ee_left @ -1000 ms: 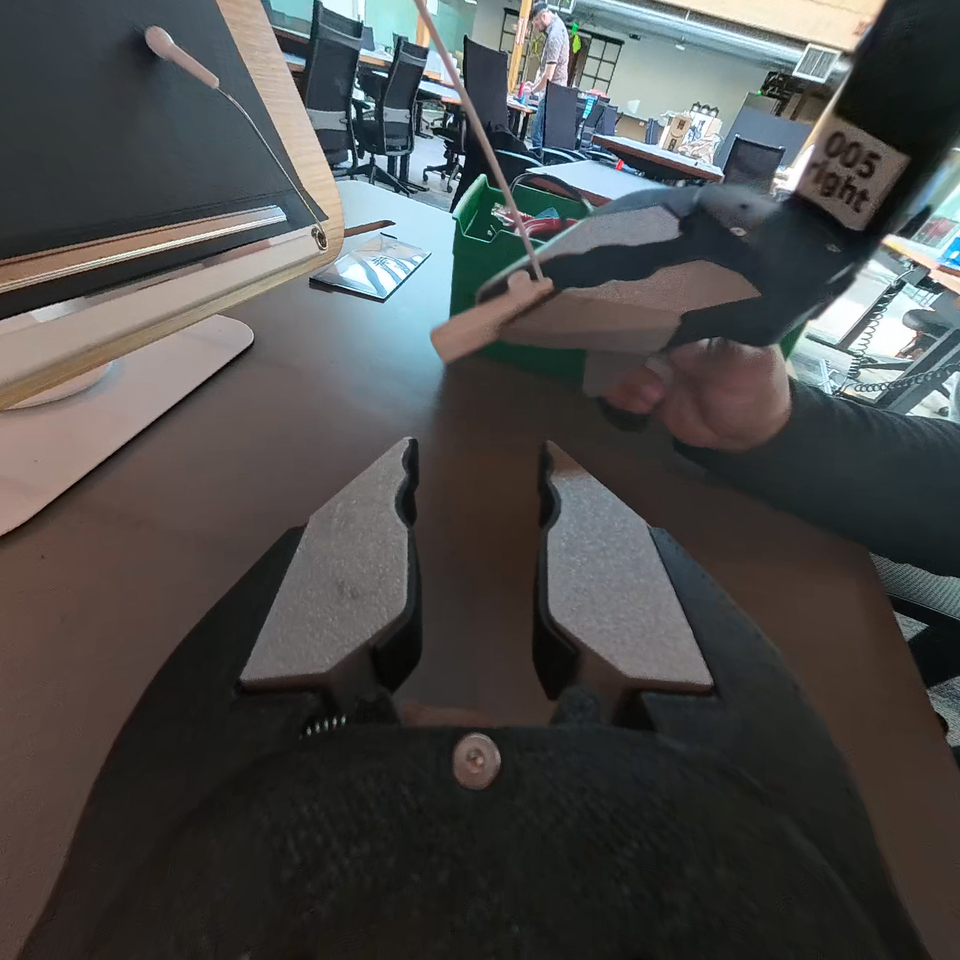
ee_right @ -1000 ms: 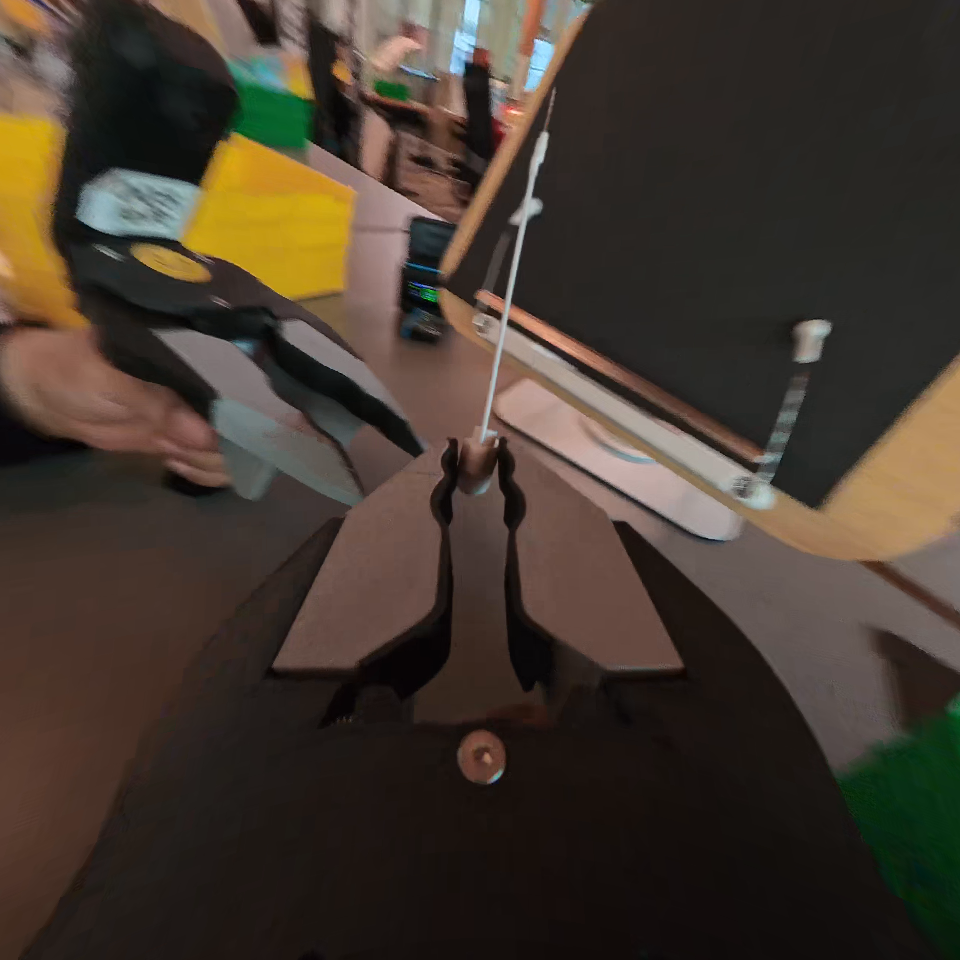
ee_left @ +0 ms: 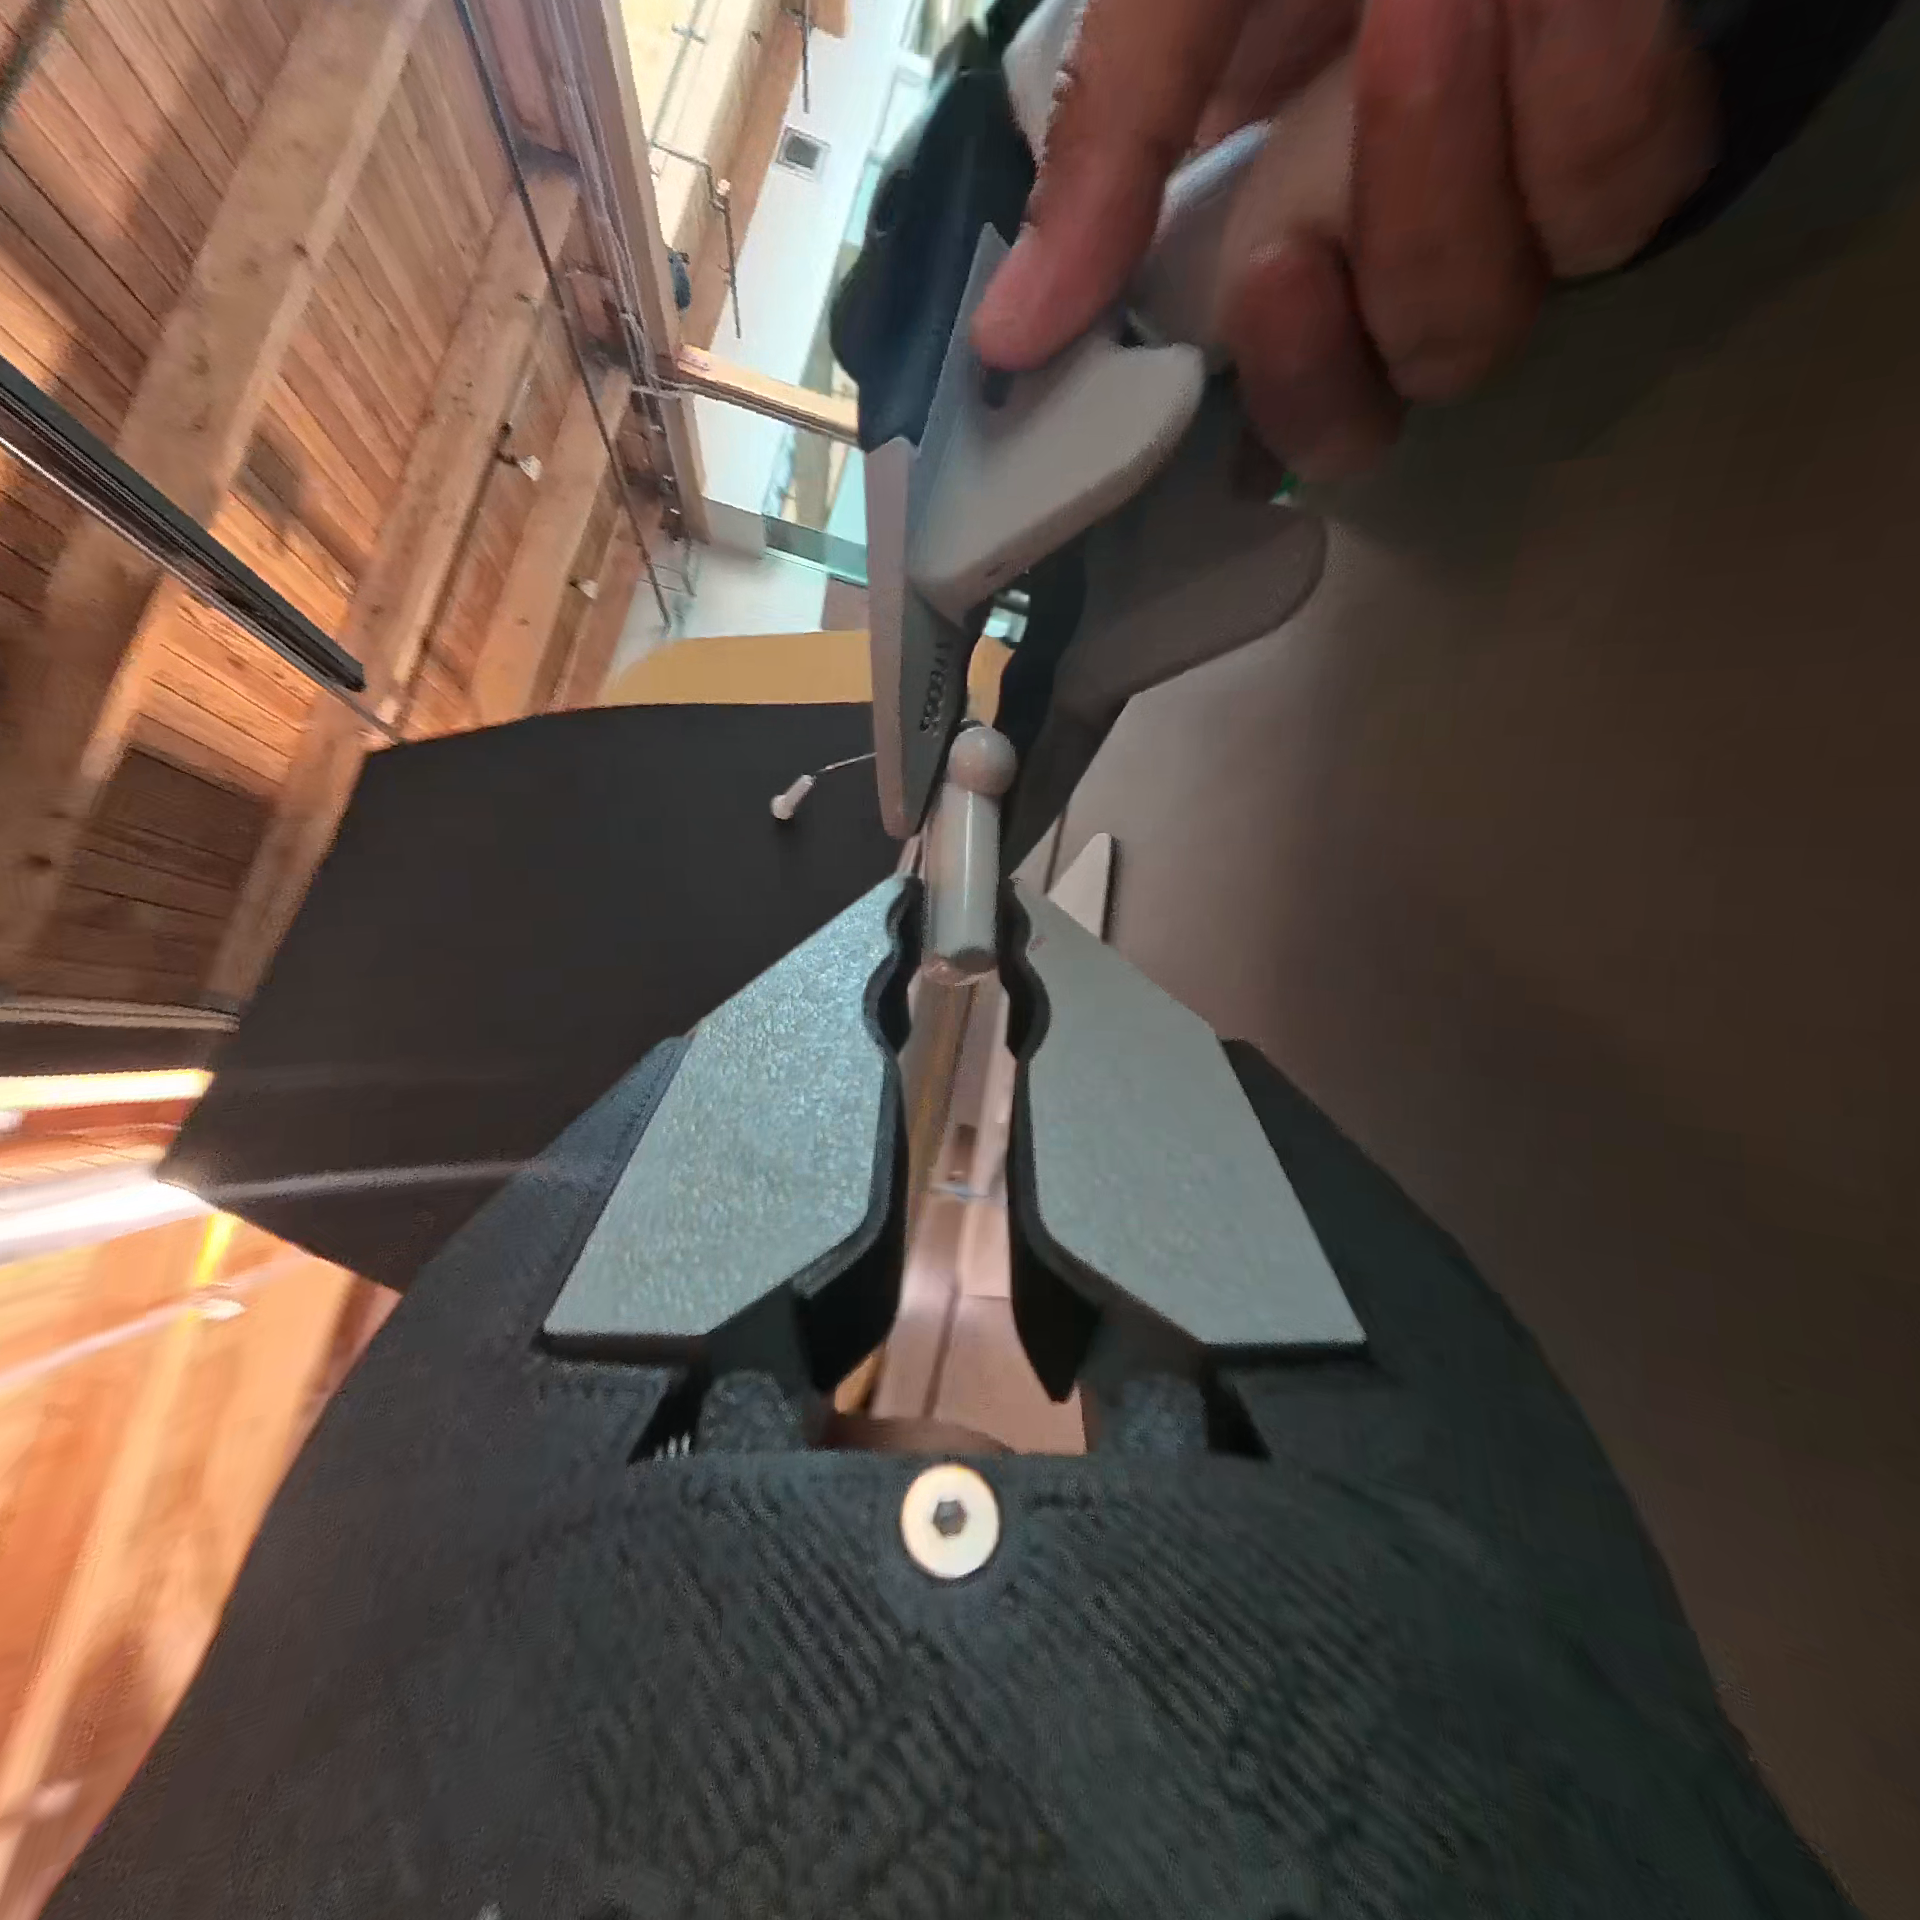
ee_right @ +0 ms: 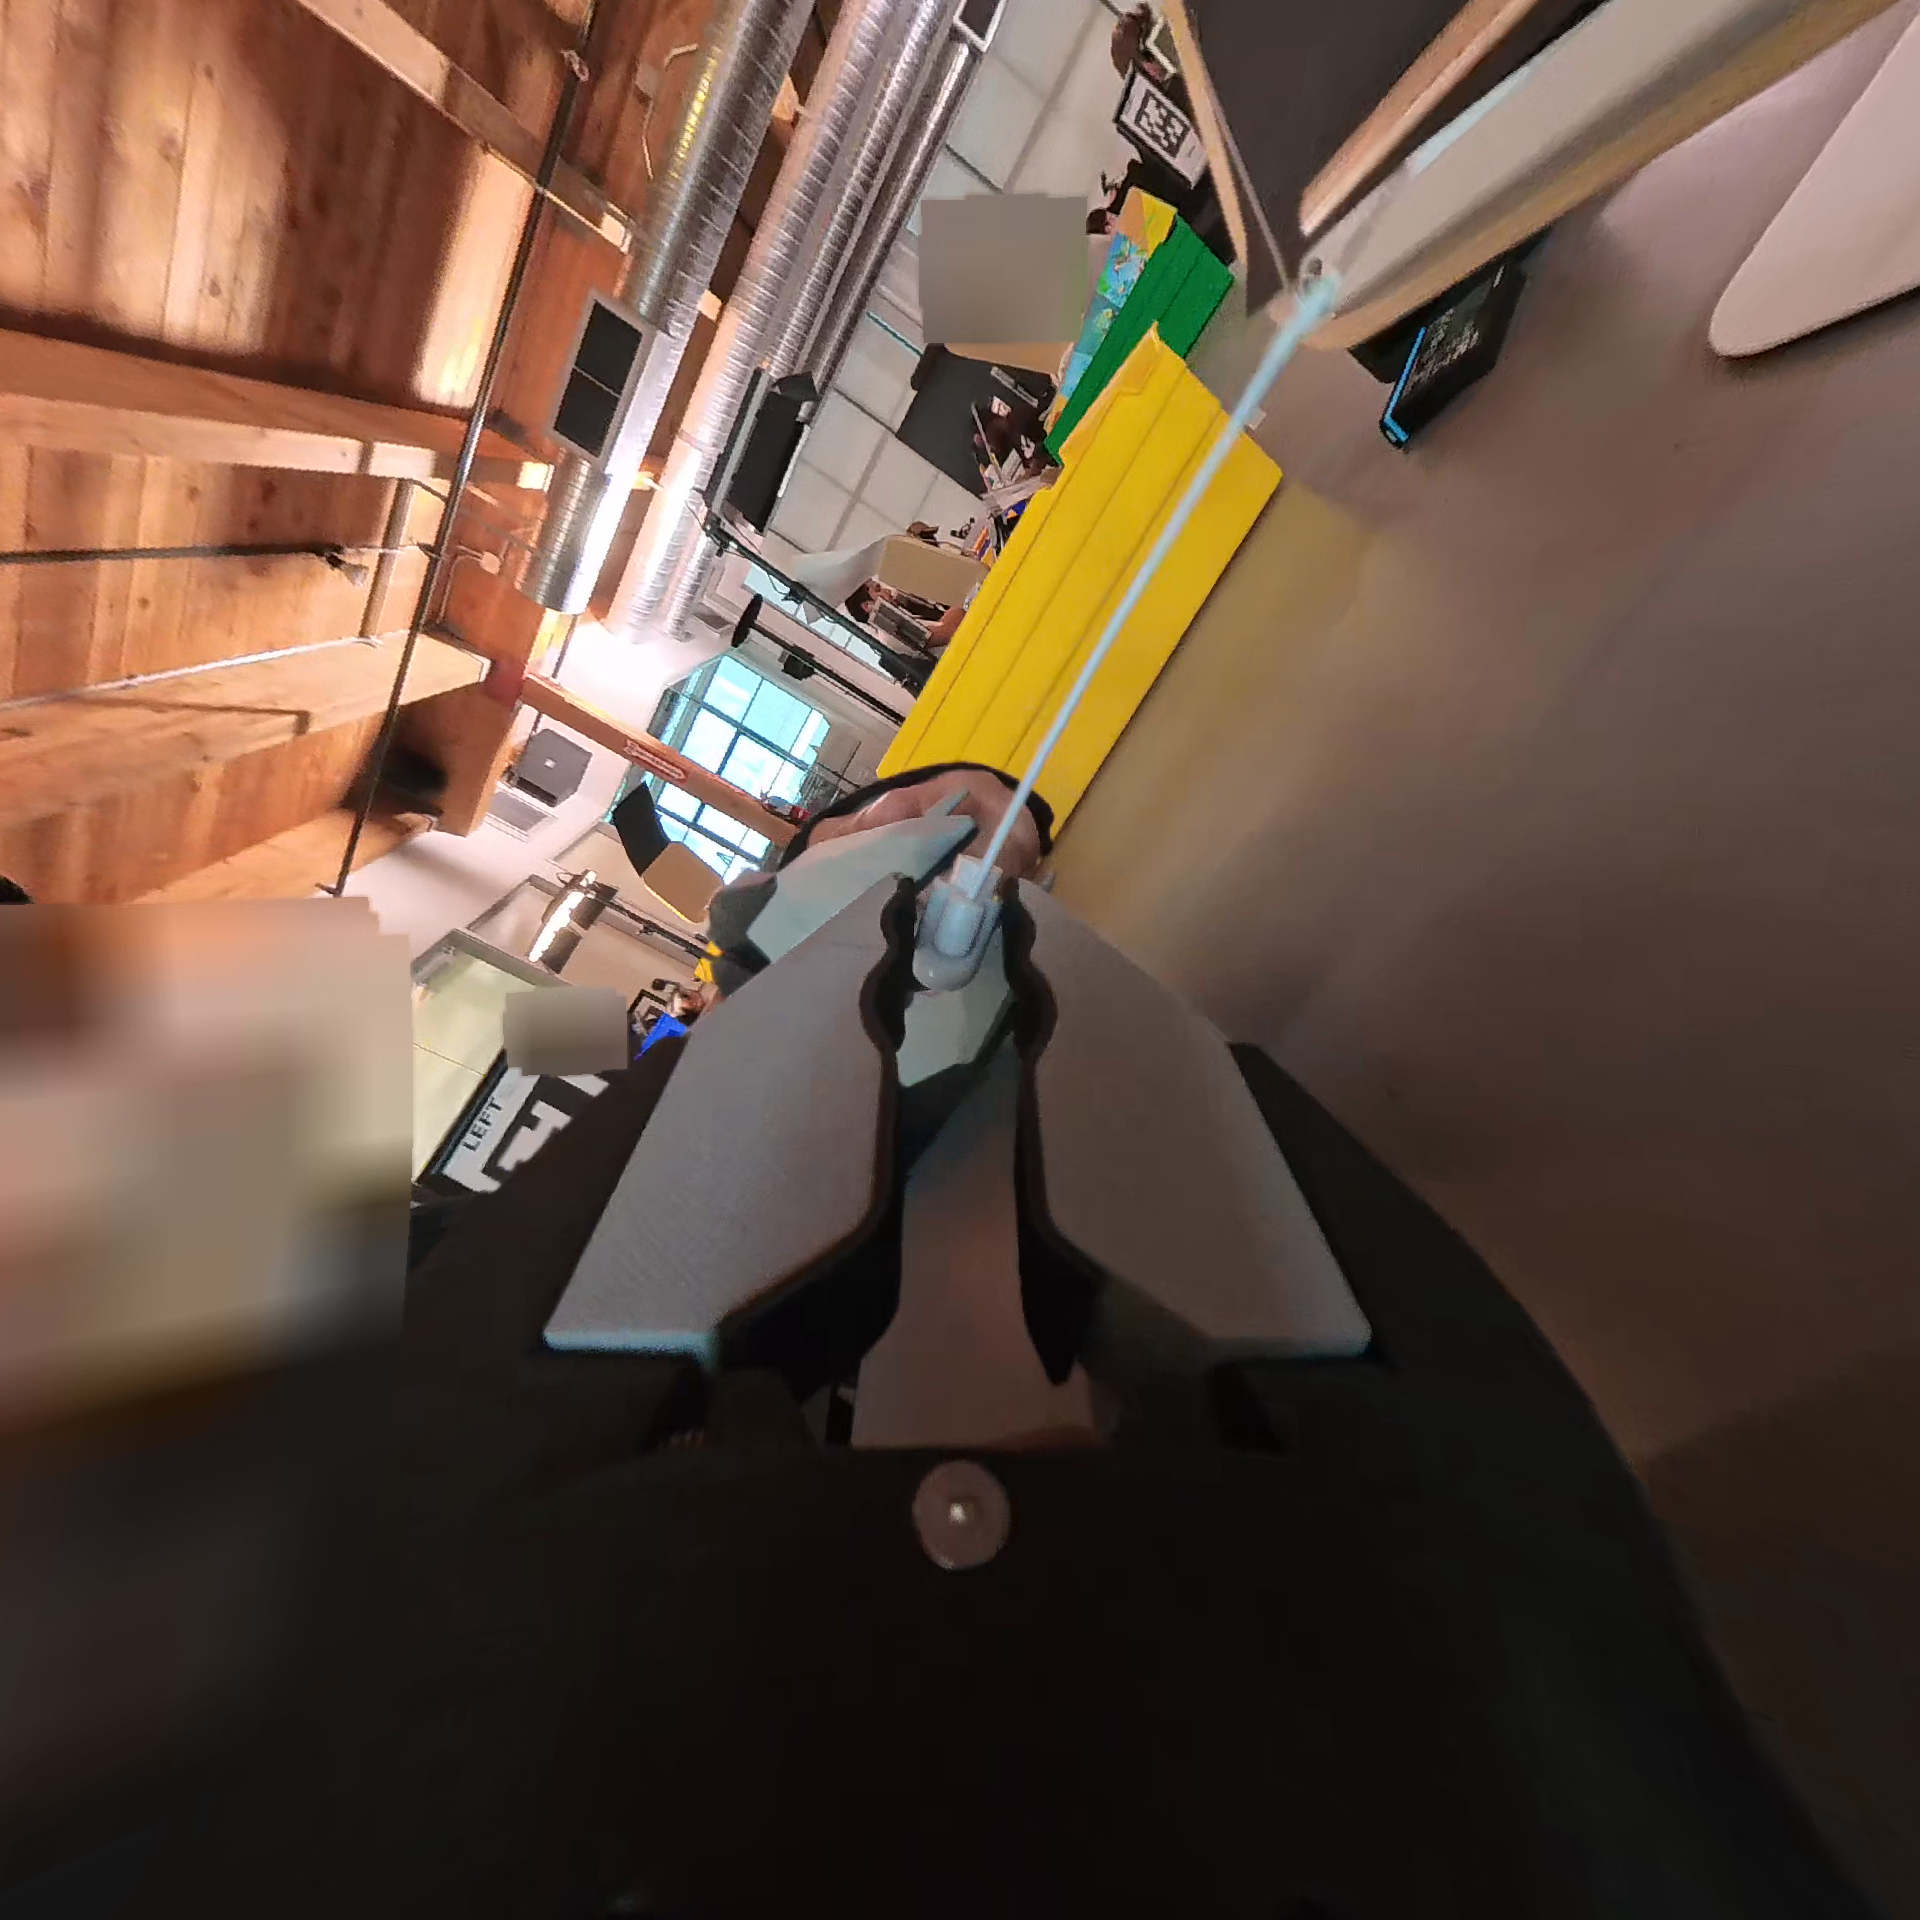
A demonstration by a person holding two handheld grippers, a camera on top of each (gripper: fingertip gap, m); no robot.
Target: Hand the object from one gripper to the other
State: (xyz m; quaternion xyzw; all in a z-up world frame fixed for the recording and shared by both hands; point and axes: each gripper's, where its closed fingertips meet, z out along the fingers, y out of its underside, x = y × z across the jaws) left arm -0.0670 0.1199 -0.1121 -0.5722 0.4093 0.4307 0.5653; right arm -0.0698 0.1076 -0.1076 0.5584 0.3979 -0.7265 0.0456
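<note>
The object is a small white peg [ee_left: 961, 894] on a thin white cord [ee_right: 1122, 582] that runs to a black board with a wooden rim [ee_left: 520, 935]. Both views are rolled sideways. My left gripper [ee_left: 958, 925] is shut on the peg's lower shaft. My right gripper [ee_left: 971, 790], held by a hand [ee_left: 1351, 208], comes in from above and grips the same peg near its round head. In the right wrist view the peg [ee_right: 951, 935] sits between the right gripper's tips [ee_right: 956, 940], with one of the left gripper's grey fingers [ee_right: 852, 878] just behind it.
A brown table [ee_right: 1558, 831] fills the right side. A yellow bin [ee_right: 1039, 623] and a green bin [ee_right: 1143, 301] stand on it, with a small black device [ee_right: 1455, 343] and a white stand base [ee_right: 1829, 208]. A second peg [ee_left: 787, 805] rests on the board. Left and right tips are no more than a few centimetres apart.
Both grippers have rolled sideways and come together. The left gripper, open and apart from the peg before, has closed on it. The right gripper still grips the peg.
</note>
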